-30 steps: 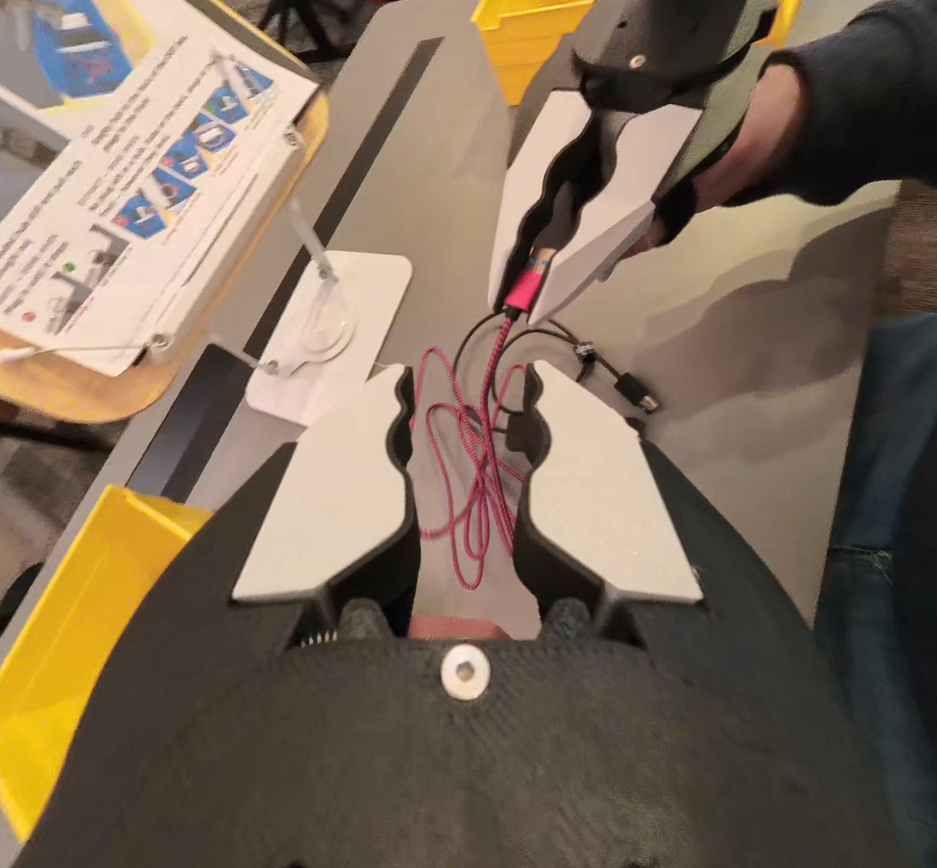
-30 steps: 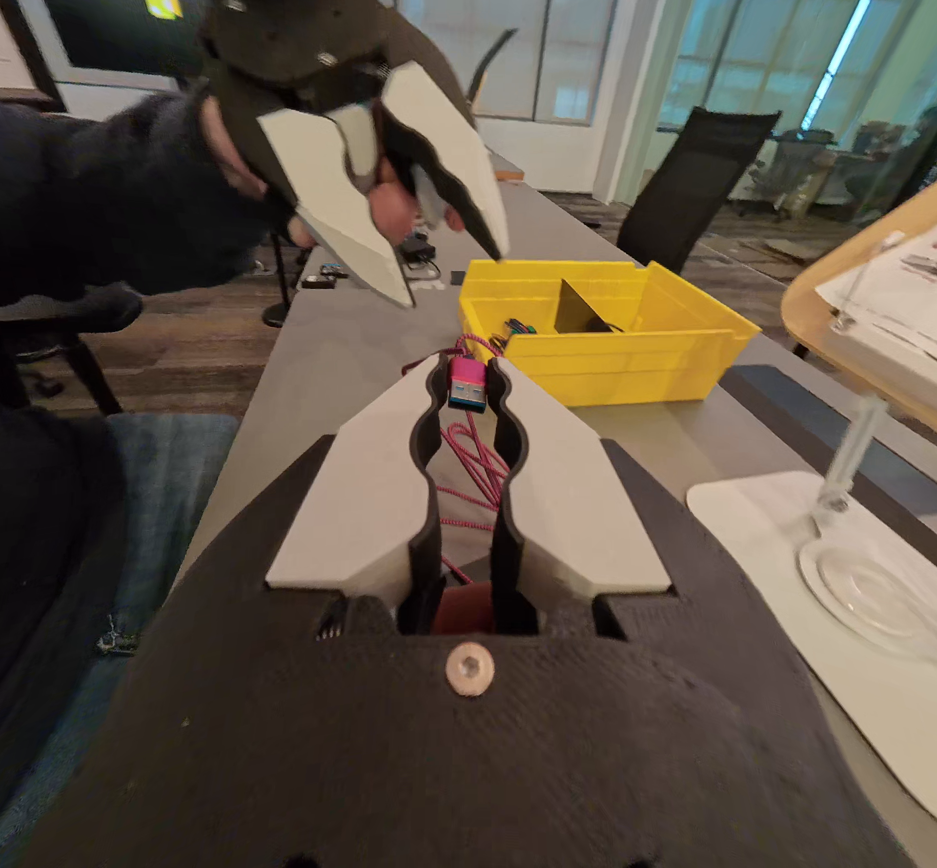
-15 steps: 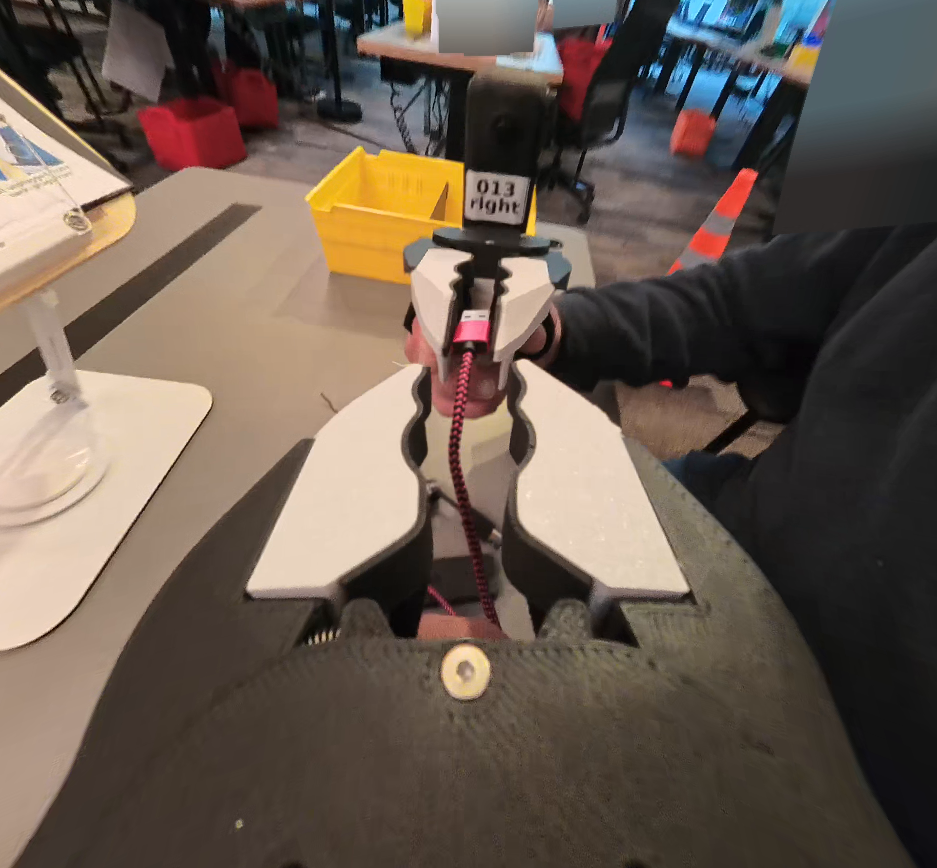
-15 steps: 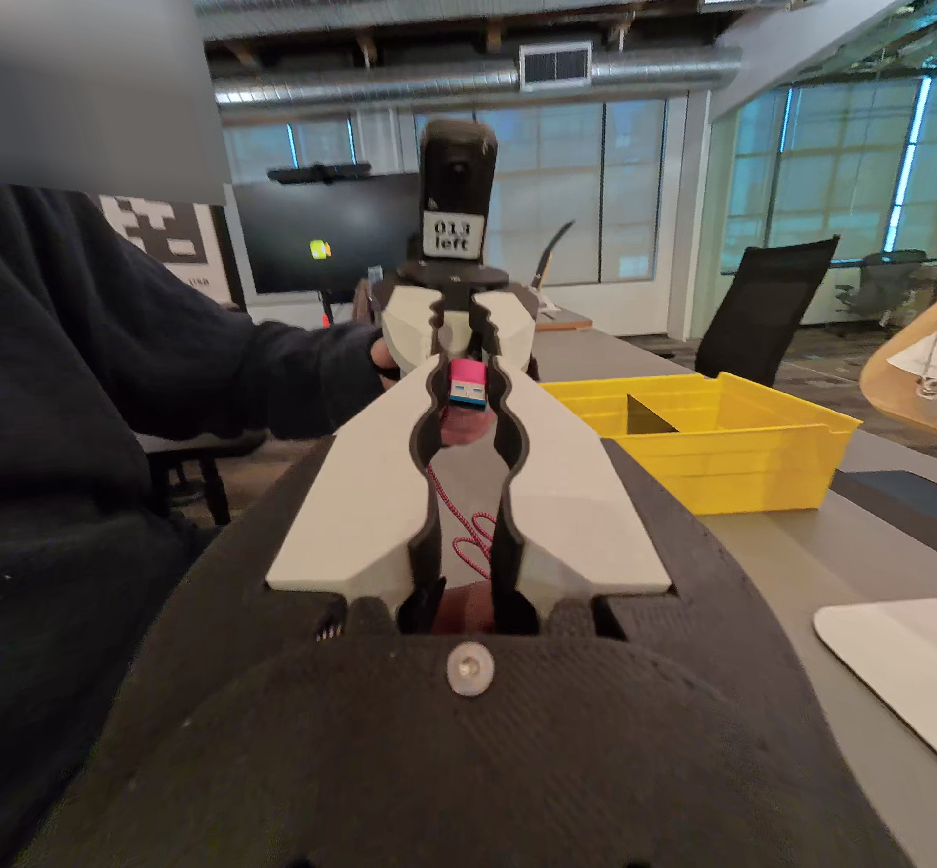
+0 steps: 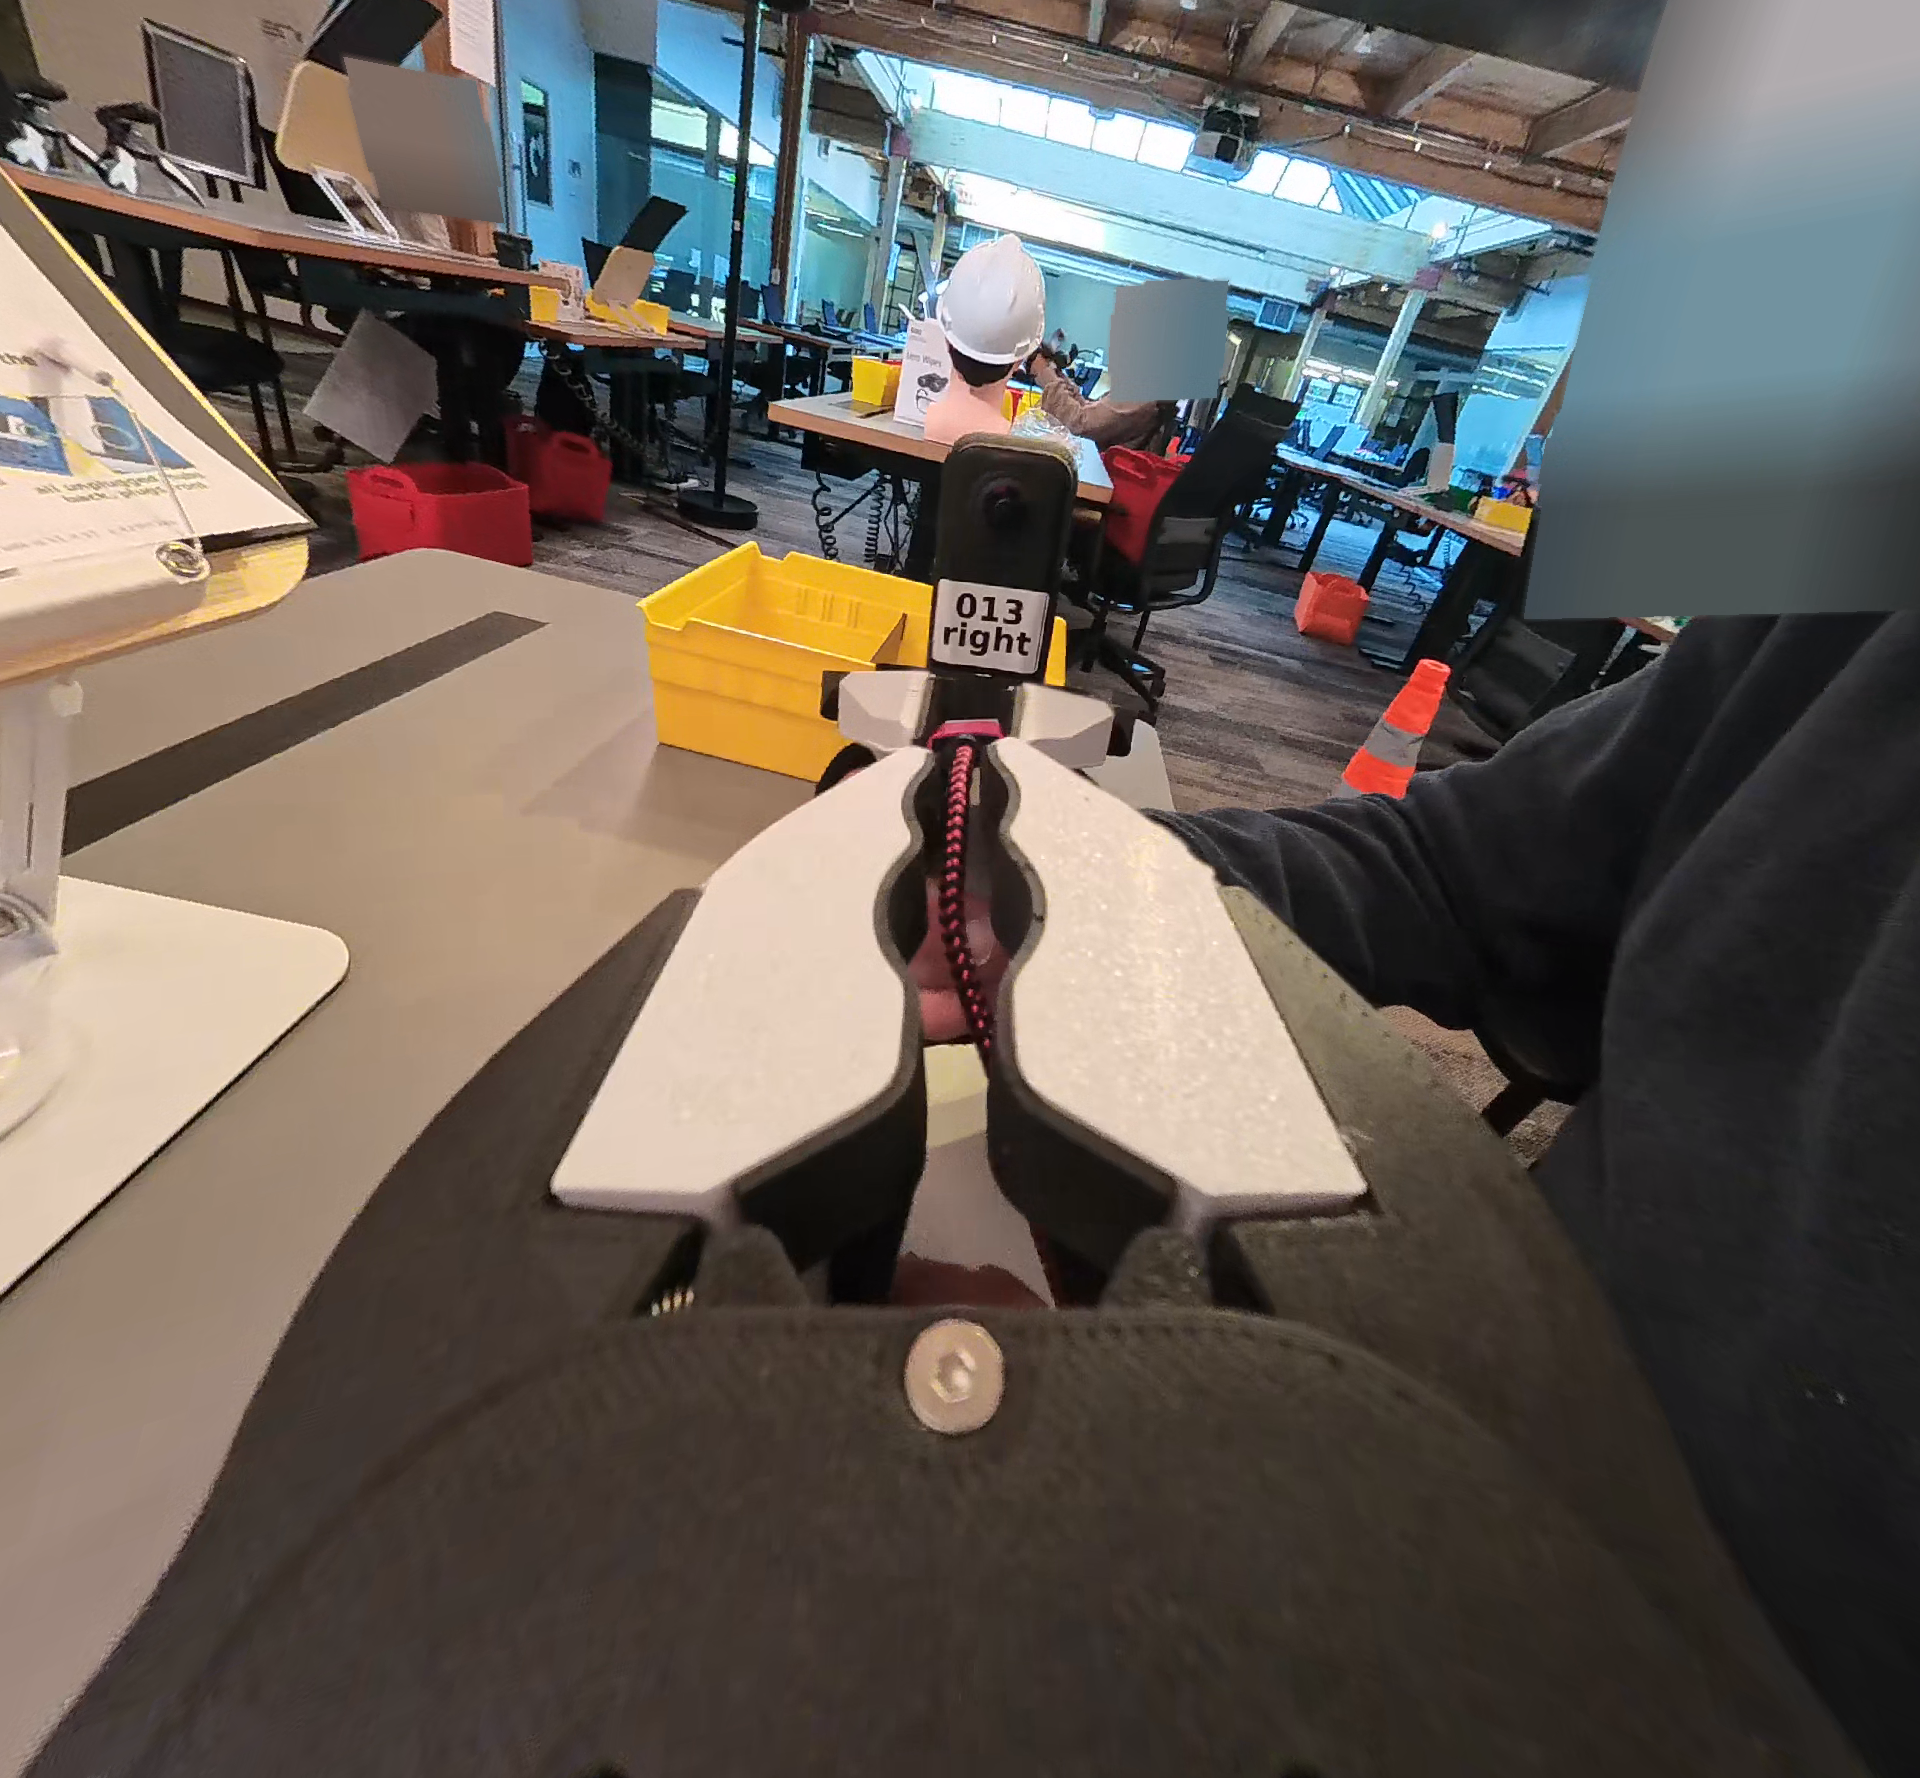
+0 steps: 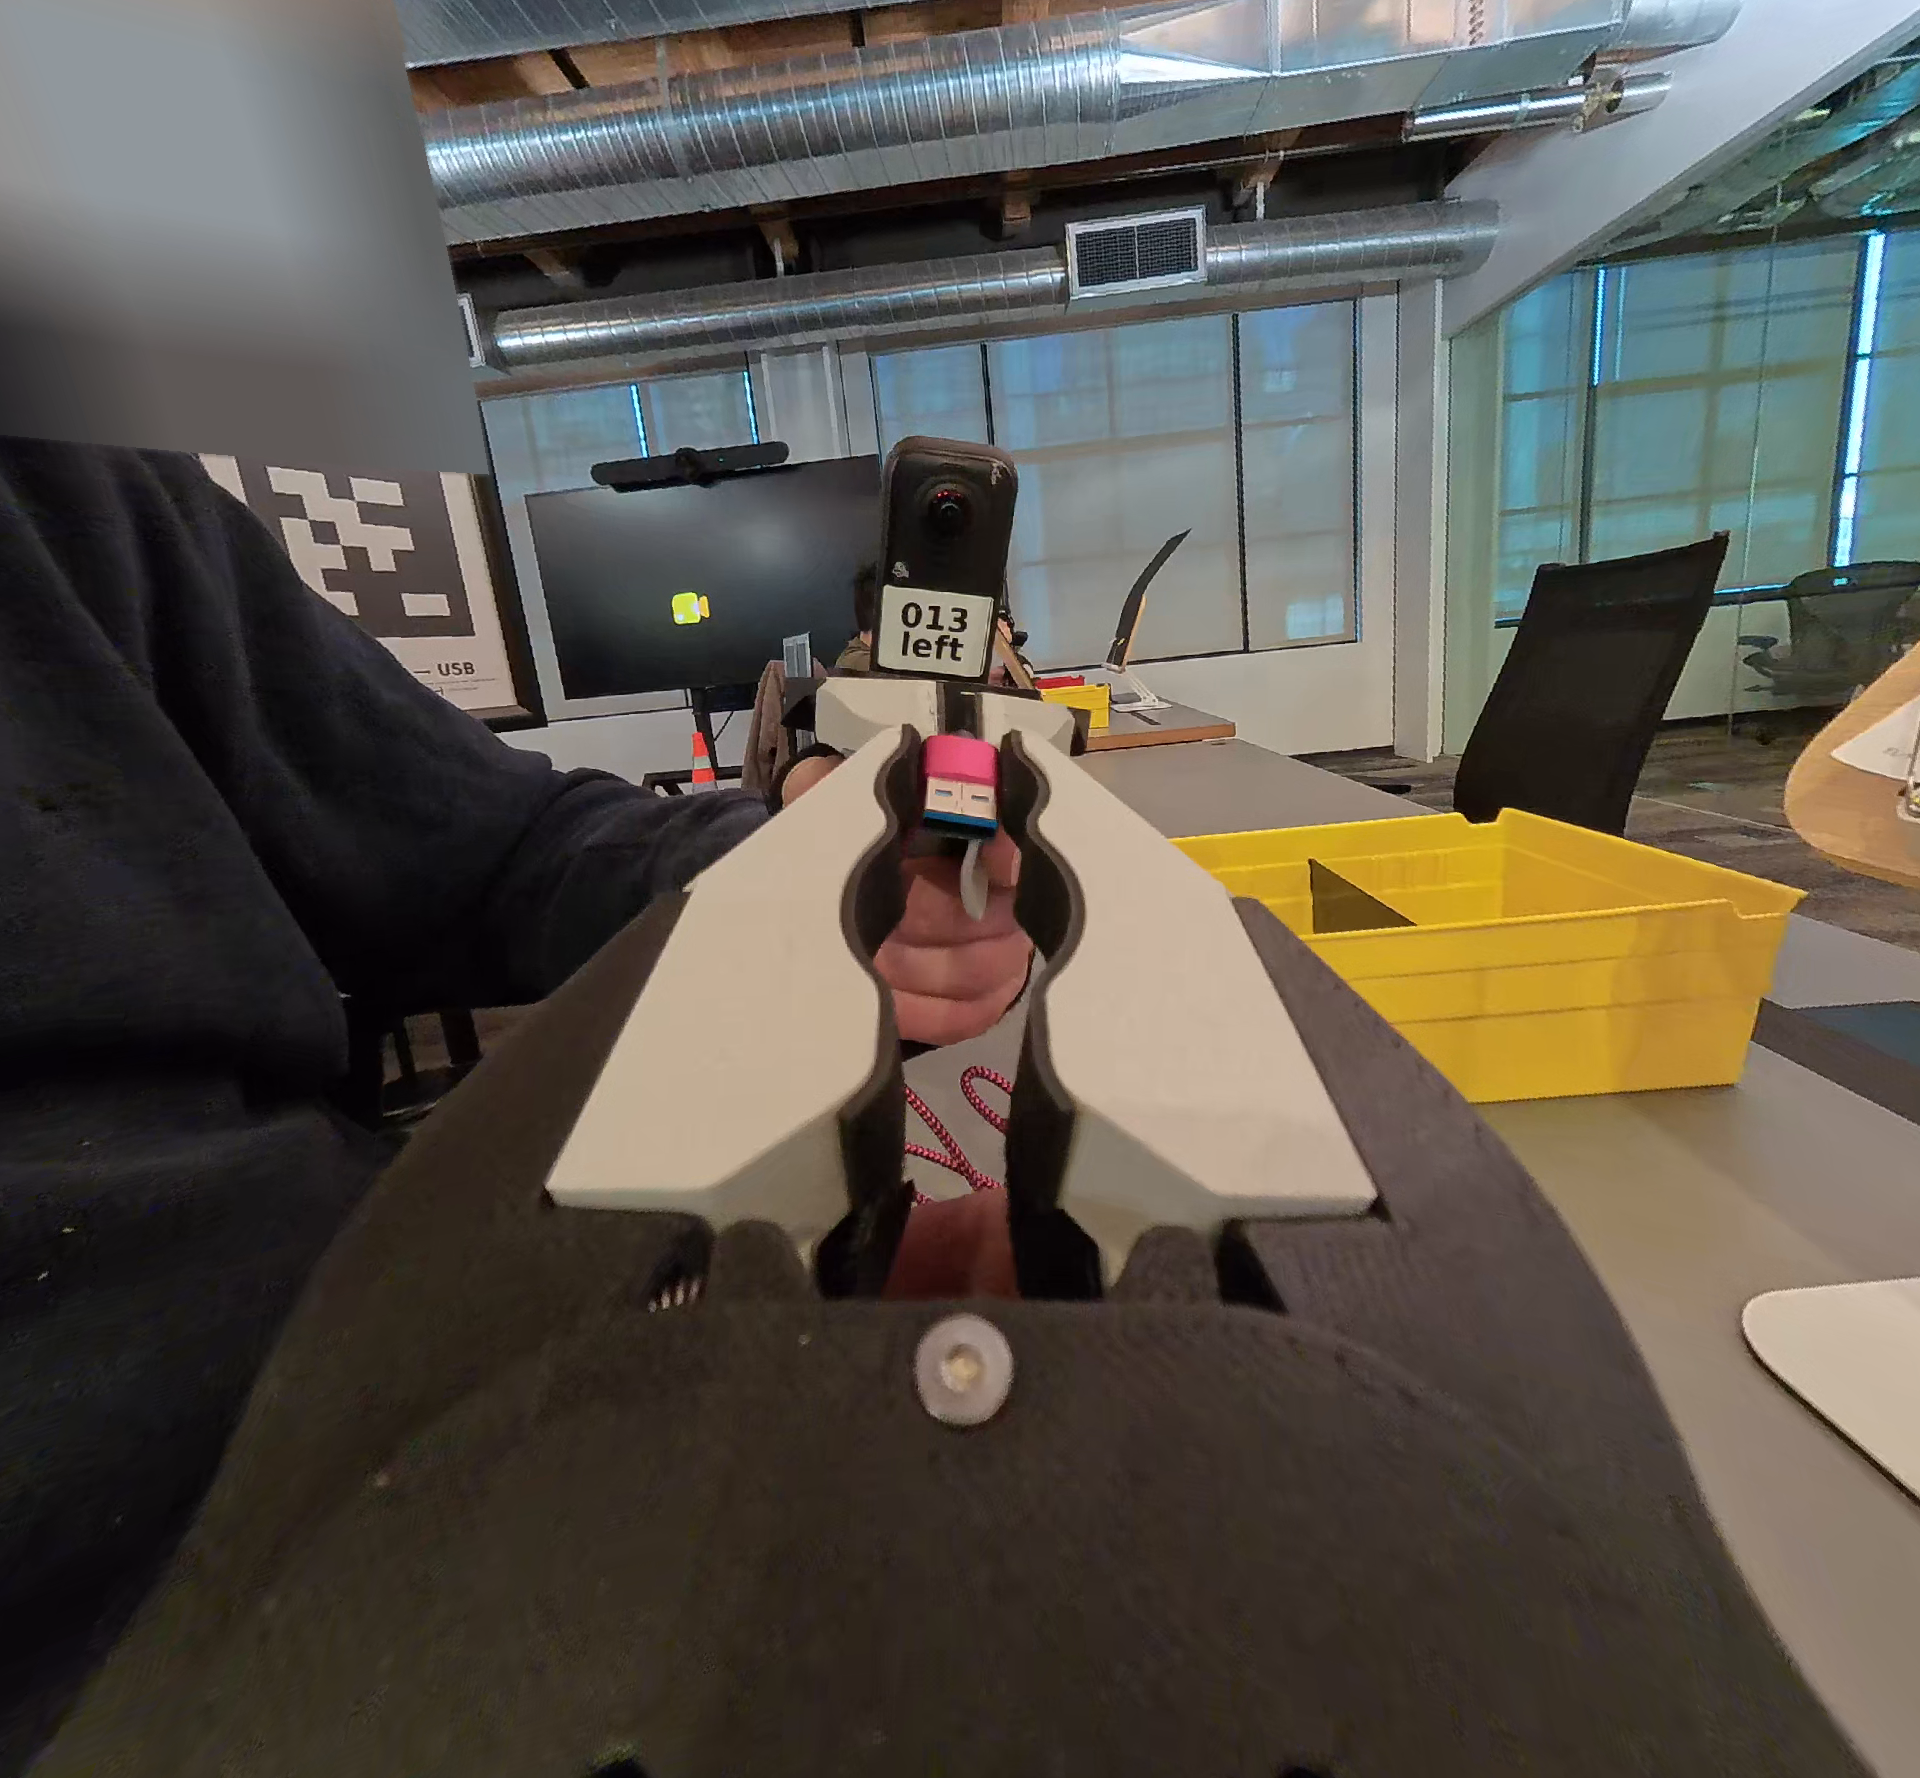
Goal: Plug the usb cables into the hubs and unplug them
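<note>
My right gripper point(image 6: 958, 754) is shut on the pink USB plug point(image 6: 961, 785) of a pink-and-black braided cable, with the plug's blue-tongued metal end facing its camera. My left gripper point(image 5: 961, 757) faces it tip to tip and is shut on the braided cable point(image 5: 961, 855) just behind the plug. The right gripper shows in the left wrist view point(image 5: 971, 715), and the left gripper in the right wrist view point(image 6: 940, 705). The rest of the cable lies in loops on the grey table point(image 6: 961, 1131). No hub is in view.
A yellow divided bin point(image 6: 1507, 959) stands on the grey table point(image 5: 436, 793) and also shows in the left wrist view point(image 5: 748, 668). A white stand base point(image 5: 156, 1032) carrying a tilted instruction sheet point(image 5: 94, 440) sits at the left. The person's dark sleeves flank both grippers. The tips of both grippers are at nearly the same place.
My left gripper has closed from open onto the cable behind the plug. Both grippers have moved closer together and tilted up to level; the right keeps its hold on the plug.
</note>
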A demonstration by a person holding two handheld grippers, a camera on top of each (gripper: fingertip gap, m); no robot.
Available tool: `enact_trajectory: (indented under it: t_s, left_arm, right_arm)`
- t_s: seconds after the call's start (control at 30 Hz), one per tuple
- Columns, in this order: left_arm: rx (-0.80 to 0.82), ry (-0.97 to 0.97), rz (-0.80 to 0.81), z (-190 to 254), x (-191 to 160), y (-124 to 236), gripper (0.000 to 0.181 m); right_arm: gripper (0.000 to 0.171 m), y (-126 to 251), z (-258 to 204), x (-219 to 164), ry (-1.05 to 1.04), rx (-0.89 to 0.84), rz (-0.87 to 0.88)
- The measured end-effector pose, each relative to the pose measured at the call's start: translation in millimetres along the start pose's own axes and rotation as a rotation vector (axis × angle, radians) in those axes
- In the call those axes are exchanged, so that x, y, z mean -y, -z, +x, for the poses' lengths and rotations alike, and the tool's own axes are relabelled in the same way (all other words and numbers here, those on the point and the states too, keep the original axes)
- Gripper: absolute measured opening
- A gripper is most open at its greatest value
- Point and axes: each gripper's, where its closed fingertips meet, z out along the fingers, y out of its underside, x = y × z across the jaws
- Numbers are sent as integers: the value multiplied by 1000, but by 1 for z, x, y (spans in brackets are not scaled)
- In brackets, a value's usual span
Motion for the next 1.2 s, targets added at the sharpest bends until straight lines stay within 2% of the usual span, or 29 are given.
enact_trajectory:
  t_s: [0.43,0.77,1.2]
  left_arm:
    - [21,-10,-26,0,-2,4,3]
    - [24,-31,-93,-1,-5,9,3]
    - [68,-86,-20,-1,1,4,7]
  right_arm:
    - [15,1,2,0,31,-3,-47]
    - [13,7,4,-3,72,-1,-150]
    - [12,8,1,1,2,10,-69]
